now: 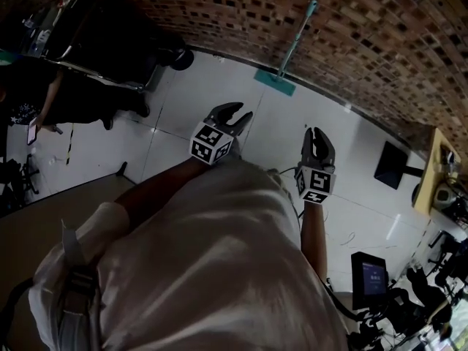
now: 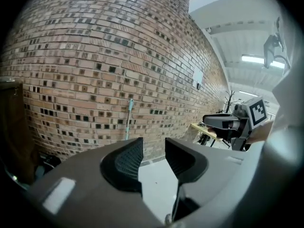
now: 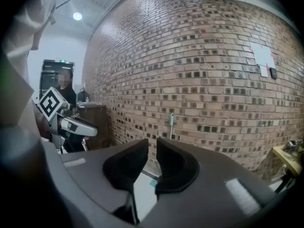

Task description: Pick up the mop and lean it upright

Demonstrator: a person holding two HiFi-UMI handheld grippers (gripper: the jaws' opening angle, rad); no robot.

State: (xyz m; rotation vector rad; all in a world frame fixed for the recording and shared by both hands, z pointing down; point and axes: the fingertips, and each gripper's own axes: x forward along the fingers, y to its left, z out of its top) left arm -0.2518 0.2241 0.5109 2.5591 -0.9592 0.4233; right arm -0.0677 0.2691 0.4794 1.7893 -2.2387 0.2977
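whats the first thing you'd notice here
The teal-handled mop stands out first, leaning upright against the brick wall with its head on the pale floor. Nearer the camera, the left gripper and right gripper point toward it, both empty.

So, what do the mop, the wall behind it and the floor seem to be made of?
Mop: teal handle, smooth, likely painted metal or plastic; too far to tell. Flat teal head, probably cloth on a plate. Wall: rough reddish-brown brick with visible mortar lines. Floor: glossy white tiles, judging by thin joints and reflections.
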